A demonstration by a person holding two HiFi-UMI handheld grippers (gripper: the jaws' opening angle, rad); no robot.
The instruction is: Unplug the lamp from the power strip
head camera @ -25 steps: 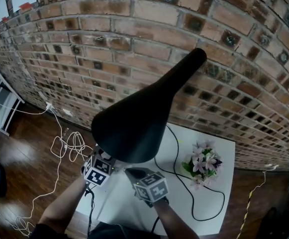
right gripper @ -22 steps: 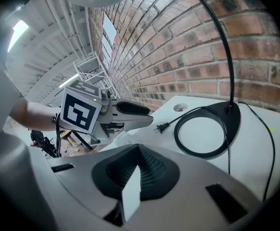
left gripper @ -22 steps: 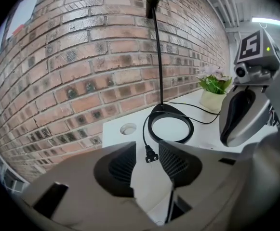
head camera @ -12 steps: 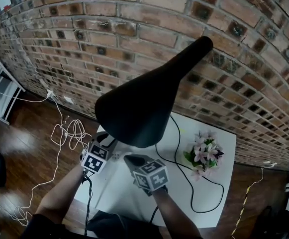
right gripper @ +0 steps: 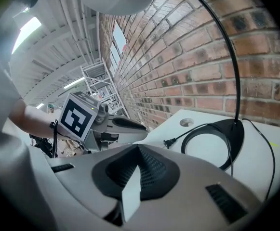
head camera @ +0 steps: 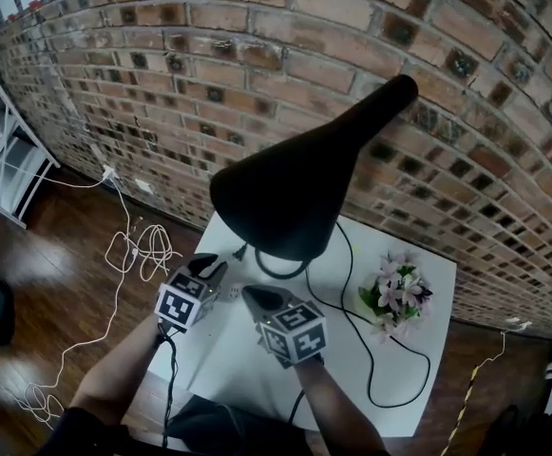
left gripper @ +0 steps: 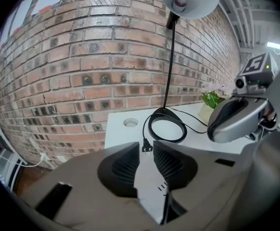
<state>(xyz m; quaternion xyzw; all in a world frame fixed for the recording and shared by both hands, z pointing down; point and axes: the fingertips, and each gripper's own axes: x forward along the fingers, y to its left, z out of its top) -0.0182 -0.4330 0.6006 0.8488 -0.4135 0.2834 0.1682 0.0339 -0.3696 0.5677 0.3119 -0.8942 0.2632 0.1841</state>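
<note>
The plug [left gripper: 147, 147] lies on the desk [left gripper: 118, 130] just ahead of the left gripper's [head camera: 215, 265] closing jaws, in line with their gap but not between them. Behind the plug sits the lamp base [left gripper: 165, 112]. Ahead-left of these jaws is a hole [left gripper: 130, 122] in the desk; to their right are the flowers [left gripper: 211, 99] and the right gripper [head camera: 254, 298]. From the right jaws, plug and base lie ahead-right. A brick wall [left gripper: 106, 71] stands behind the desk.
</note>
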